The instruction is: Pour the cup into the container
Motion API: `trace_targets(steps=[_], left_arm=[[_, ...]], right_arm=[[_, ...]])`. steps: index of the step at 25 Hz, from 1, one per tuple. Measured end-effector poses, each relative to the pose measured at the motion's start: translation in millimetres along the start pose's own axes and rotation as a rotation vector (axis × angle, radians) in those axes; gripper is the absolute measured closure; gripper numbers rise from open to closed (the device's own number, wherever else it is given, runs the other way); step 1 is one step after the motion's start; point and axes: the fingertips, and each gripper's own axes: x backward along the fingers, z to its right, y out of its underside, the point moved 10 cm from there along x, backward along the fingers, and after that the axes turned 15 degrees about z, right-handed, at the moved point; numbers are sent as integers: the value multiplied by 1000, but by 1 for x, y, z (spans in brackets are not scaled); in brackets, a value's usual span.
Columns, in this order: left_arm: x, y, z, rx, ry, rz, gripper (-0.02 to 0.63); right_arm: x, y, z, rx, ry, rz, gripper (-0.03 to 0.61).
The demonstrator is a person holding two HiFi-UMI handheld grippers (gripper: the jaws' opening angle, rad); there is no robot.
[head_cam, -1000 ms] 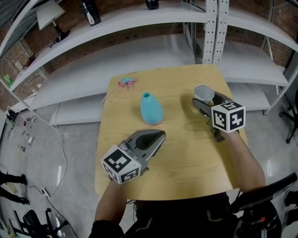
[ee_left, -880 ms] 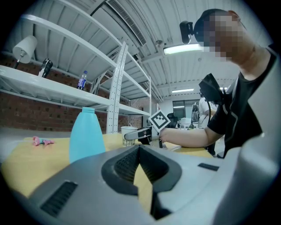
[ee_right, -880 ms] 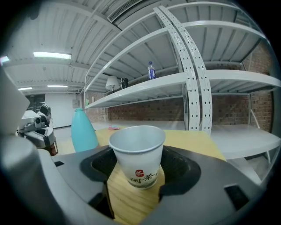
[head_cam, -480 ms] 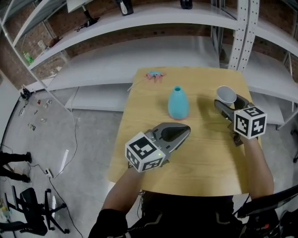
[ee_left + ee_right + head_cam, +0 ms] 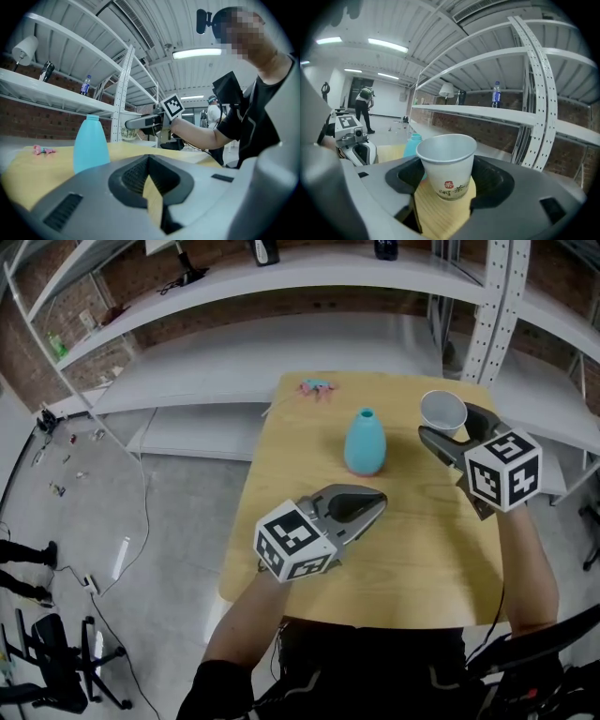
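Note:
A white paper cup [image 5: 442, 411] with red print is held upright in my right gripper [image 5: 450, 426], which is shut on its lower body [image 5: 449, 180] over the right side of the wooden table [image 5: 403, 559]. I cannot see what is inside the cup. A light blue bottle [image 5: 365, 442] with a narrow open neck stands upright mid-table, left of the cup. It also shows behind the cup [image 5: 411, 144] and ahead of the left gripper [image 5: 90, 144]. My left gripper [image 5: 377, 501] lies low near the bottle, shut on nothing [image 5: 149, 161].
A small pink object [image 5: 316, 387] lies at the table's far left corner. White metal shelving [image 5: 309, 334] runs behind the table, with a perforated upright [image 5: 494, 296] at the right. Grey floor lies to the left of the table.
My right gripper has carried the cup a little leftward, closer to the blue bottle, and seemingly upward. The left gripper has stayed shut in about the same place. The head view has shifted.

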Motion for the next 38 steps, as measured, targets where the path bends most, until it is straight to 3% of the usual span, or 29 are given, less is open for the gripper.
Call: trace_targets(steps=[19, 38], left_arm=[[9, -1, 4, 7, 77, 1, 612], [10, 0, 5, 8, 88, 3, 612]], right_arm=[[-48, -40, -42, 438, -75, -157, 261], [-72, -49, -63, 764, -90, -281, 261]])
